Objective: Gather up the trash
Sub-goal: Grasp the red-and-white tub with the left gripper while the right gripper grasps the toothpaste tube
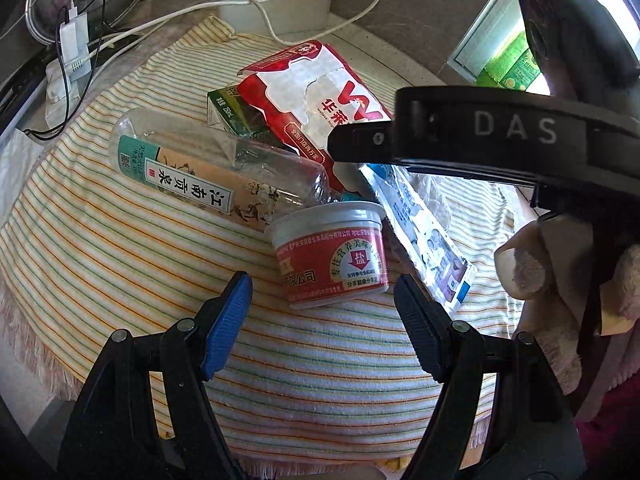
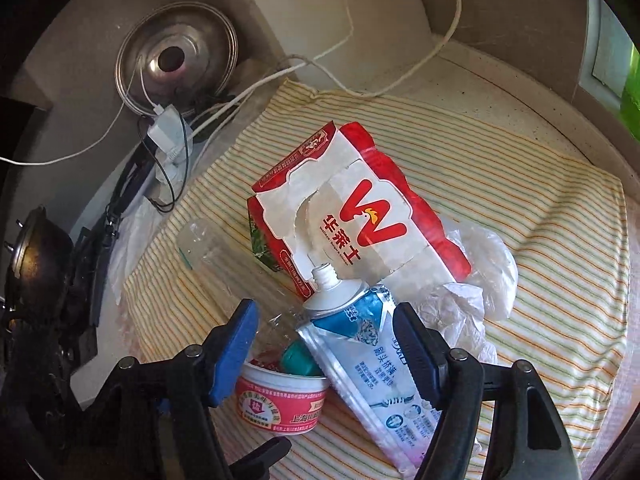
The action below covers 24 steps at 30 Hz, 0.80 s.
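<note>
Trash lies on a striped cloth [image 1: 120, 248]: a clear plastic bottle [image 1: 208, 168], a red-and-white paper bag [image 1: 316, 96], a green carton [image 1: 228, 108], a red-and-white cup [image 1: 332, 256] and a toothpaste tube [image 1: 424, 240]. My left gripper [image 1: 322, 284] is open, its fingertips on either side of the cup's near end without touching it. My right gripper [image 2: 326, 340] hovers over the toothpaste tube [image 2: 372, 344], which lies between its jaws; the pads do not press on it. The cup [image 2: 280, 400] sits under its left finger. Crumpled clear plastic [image 2: 480, 272] lies beside the bag [image 2: 360, 216].
The right gripper's black housing [image 1: 500, 128] hangs over the bag in the left wrist view. A metal lid [image 2: 176, 56], a charger [image 2: 168, 128] and white cables [image 2: 360, 80] crowd the back left. A plush toy [image 1: 552, 280] sits at the right edge.
</note>
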Each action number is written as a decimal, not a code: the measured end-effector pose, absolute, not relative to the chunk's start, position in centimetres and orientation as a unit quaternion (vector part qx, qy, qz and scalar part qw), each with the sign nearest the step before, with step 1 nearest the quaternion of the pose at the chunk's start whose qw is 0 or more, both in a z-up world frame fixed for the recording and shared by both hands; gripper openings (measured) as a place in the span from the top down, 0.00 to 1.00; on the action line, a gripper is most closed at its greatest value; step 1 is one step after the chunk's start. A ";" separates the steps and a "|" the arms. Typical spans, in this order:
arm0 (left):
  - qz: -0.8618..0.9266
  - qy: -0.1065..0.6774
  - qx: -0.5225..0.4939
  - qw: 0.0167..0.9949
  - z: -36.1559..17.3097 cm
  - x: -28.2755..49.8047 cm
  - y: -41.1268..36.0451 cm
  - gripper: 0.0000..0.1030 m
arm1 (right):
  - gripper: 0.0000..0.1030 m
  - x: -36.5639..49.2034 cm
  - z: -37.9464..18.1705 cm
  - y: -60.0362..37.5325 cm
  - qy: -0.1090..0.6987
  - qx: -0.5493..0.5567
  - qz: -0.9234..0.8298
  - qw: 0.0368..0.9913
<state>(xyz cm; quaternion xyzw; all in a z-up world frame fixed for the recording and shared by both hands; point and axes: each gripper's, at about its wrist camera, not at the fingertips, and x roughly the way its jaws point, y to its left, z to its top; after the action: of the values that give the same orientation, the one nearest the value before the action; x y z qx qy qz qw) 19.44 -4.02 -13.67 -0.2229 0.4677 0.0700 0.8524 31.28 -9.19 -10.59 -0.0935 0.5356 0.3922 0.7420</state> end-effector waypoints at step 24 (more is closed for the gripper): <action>0.055 0.455 -0.230 0.859 -14.4 20.4 -3.5 0.38 | 0.78 32.5 -9.2 -10.7 0.518 -0.119 0.401 0.746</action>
<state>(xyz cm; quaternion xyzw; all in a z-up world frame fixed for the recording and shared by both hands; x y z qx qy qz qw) 20.40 -3.55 -14.41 -0.2303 0.4546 0.0554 0.8586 32.45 -10.68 -9.23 -0.1189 0.5176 0.4013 0.7463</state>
